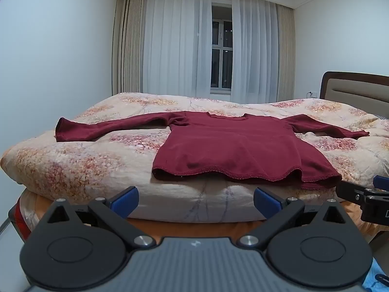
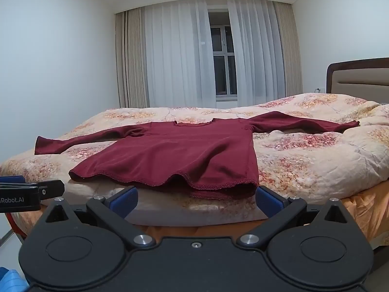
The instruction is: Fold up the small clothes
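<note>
A dark red long-sleeved top (image 1: 233,146) lies spread flat on the bed, sleeves out to both sides, hem toward me; it also shows in the right wrist view (image 2: 175,155). My left gripper (image 1: 195,203) is open and empty, just short of the bed's near edge, below the left part of the hem. My right gripper (image 2: 195,202) is open and empty, below the right part of the hem. Each gripper shows at the edge of the other's view: the right gripper (image 1: 364,194) and the left gripper (image 2: 31,192).
The floral quilt (image 1: 97,160) covers the bed. A brown headboard (image 1: 355,87) stands at the right. Curtains and a window (image 1: 221,56) are on the far wall. An orange sheet (image 2: 359,209) hangs below the quilt.
</note>
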`<state>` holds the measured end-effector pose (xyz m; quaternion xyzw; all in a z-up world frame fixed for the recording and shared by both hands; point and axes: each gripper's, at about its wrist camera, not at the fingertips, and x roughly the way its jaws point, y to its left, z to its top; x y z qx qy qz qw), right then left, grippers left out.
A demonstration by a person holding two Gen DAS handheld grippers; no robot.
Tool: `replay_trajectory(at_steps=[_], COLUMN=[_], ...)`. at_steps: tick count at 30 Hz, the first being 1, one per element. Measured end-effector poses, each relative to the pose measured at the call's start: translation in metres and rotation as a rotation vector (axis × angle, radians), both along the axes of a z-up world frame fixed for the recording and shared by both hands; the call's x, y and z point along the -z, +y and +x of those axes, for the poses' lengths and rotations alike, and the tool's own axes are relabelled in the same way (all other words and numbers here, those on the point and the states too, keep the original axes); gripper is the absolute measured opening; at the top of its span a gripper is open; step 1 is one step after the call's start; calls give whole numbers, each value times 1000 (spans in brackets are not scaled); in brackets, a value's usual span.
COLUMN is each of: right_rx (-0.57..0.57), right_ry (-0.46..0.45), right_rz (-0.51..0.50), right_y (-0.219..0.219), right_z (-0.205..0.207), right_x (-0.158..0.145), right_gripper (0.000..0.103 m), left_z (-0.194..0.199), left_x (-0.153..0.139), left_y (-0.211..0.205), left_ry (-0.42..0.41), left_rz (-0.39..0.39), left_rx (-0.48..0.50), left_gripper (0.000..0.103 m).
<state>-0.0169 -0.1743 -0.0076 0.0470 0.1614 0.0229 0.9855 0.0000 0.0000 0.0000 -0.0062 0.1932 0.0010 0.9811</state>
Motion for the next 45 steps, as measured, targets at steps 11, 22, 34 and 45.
replay_trajectory(at_steps=[11,22,34,45], right_rx=[1,3,4,3], right_ry=[-7,-6,-10,-11], right_rz=[-1,2,4,5], right_y=[0,1,-1,-1], right_z=[-1,-2,-4,-3], right_x=[0,0,-1,0], right_gripper=[103,103,103,103], left_z=[2,1,0,0], left_x=[-4,-1,-1,-1], left_y=[0,-2,-1,-2], left_ry=[5,1,0,-1], left_rz=[8,9,9,10], left_rx=[-2,-5,-4,-4], left_gripper=[103,103,103,103])
